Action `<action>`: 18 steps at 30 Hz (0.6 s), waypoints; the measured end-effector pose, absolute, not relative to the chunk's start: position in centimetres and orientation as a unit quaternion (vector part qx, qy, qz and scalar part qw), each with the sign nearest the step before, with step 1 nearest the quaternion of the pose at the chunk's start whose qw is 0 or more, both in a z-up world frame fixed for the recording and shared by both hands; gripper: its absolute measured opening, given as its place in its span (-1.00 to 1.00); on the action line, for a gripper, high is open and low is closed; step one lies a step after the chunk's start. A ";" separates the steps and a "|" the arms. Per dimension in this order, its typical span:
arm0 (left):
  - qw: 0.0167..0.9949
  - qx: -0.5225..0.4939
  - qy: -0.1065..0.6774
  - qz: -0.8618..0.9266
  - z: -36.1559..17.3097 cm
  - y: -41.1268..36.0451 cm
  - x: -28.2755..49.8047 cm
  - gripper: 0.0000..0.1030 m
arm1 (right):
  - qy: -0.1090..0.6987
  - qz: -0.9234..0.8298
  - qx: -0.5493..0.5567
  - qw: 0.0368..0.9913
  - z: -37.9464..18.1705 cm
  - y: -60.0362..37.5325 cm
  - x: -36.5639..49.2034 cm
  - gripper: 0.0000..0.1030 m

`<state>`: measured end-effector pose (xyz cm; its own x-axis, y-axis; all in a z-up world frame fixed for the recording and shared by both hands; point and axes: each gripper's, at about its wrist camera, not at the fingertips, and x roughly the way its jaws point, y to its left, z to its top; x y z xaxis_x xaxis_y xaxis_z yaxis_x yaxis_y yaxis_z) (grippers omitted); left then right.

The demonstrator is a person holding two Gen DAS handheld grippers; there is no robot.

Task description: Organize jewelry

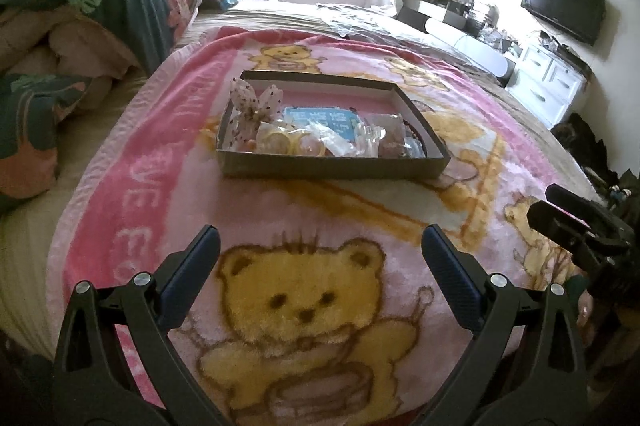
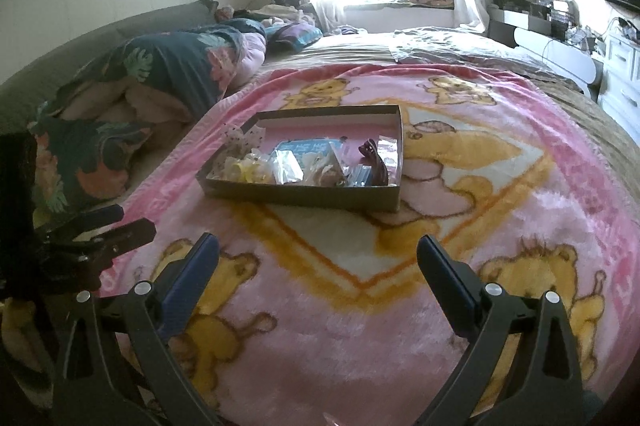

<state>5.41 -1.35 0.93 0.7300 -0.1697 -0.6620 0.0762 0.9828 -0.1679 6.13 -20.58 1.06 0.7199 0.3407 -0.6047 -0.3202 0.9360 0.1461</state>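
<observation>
The opening step is judged to be in hand; the left hand-held gripper (image 1: 320,252) and right hand-held gripper (image 2: 318,260) are held wide apart and empty above the blanket (image 1: 360,222); the jewelry (image 2: 296,165) is heaped in the box (image 2: 304,195) ahead, which must be approached next.

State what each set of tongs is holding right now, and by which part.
Nothing is held. The left tongs and right tongs both stand open over the pink blanket, short of the jewelry box.

A bed (image 1: 280,9) is carrying everything: a pink bear blanket (image 1: 320,226) is lying across it, a shallow cardboard box (image 1: 332,165) is sitting mid-blanket, and rumpled floral bedding (image 1: 100,9) is piling up far left.
</observation>
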 end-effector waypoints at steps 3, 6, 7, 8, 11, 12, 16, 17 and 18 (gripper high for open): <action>0.928 -0.067 0.360 -0.067 0.9 -1.4 5.2 0.82 | 0.326 0.178 0.023 0.928 0.8 -20.7 5.7 0.91; 0.928 -0.065 0.360 -0.069 0.9 -1.5 5.2 0.82 | 0.326 0.175 0.019 0.929 0.7 -20.6 5.4 0.91; 0.928 -0.063 0.361 -0.069 0.8 -1.5 5.1 0.82 | 0.325 0.173 0.015 0.930 0.6 -20.6 5.3 0.91; 0.927 -0.063 0.362 -0.068 0.8 -1.5 5.1 0.82 | 0.325 0.172 0.014 0.930 0.6 -20.5 5.2 0.91; 0.927 -0.062 0.364 -0.067 0.8 -1.5 5.0 0.82 | 0.331 0.173 0.014 0.928 0.4 -20.5 5.2 0.91; 0.927 -0.062 0.364 -0.067 0.8 -1.6 5.0 0.82 | 0.331 0.173 0.015 0.928 0.4 -20.5 5.1 0.91; 0.927 -0.062 0.363 -0.067 0.8 -1.6 5.0 0.82 | 0.334 0.175 0.016 0.926 0.3 -20.5 5.2 0.91; 0.927 -0.062 0.364 -0.066 0.8 -1.6 5.0 0.82 | 0.335 0.176 0.017 0.926 0.3 -20.5 5.2 0.91; 0.927 -0.063 0.364 -0.066 0.8 -1.6 5.0 0.82 | 0.335 0.177 0.018 0.925 0.3 -20.5 5.2 0.91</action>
<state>4.98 -1.62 0.80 0.7258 -0.1680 -0.6671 0.0769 0.9835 -0.1640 5.18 -20.53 0.31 0.7125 0.3397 -0.6140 -0.3159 0.9366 0.1516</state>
